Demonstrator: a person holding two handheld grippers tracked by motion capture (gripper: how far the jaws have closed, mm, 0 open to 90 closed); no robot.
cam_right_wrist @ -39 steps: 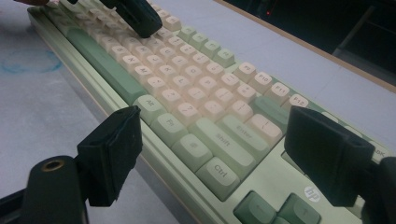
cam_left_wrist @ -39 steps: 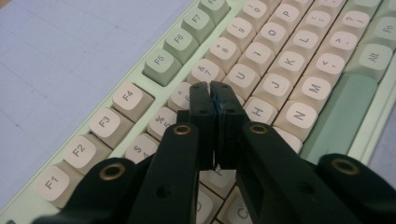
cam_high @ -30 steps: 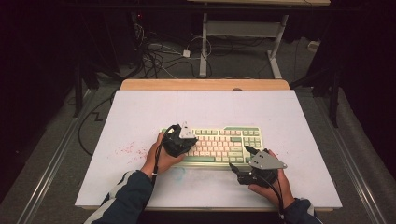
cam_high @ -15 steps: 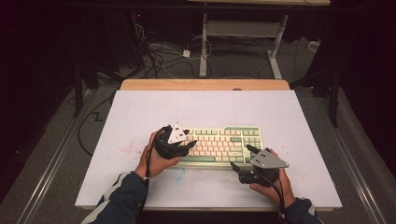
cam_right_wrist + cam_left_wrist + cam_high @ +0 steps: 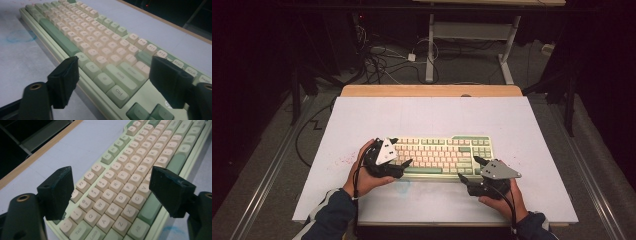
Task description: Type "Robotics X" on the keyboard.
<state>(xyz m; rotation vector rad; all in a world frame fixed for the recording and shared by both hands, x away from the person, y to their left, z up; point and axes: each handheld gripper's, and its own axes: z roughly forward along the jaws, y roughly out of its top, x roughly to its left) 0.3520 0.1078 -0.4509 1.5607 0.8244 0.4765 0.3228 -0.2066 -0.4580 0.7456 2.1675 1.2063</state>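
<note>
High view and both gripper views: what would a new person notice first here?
First comes the green and cream keyboard, lying flat near the front middle of the white table. The left gripper hovers open over its left end, above the letter keys, and the right gripper sits open at its front right corner. A faint blue smudge marks the table just before the keyboard.

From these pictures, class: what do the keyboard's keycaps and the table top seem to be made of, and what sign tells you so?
keycaps: probably moulded plastic, matt cream and sage green, with smooth dished tops and printed letters.
table top: a matt pale sheet, perhaps laminate or painted board; it carries red and blue marks. Its far edge looks like bare light wood, tan and unpainted.
</note>
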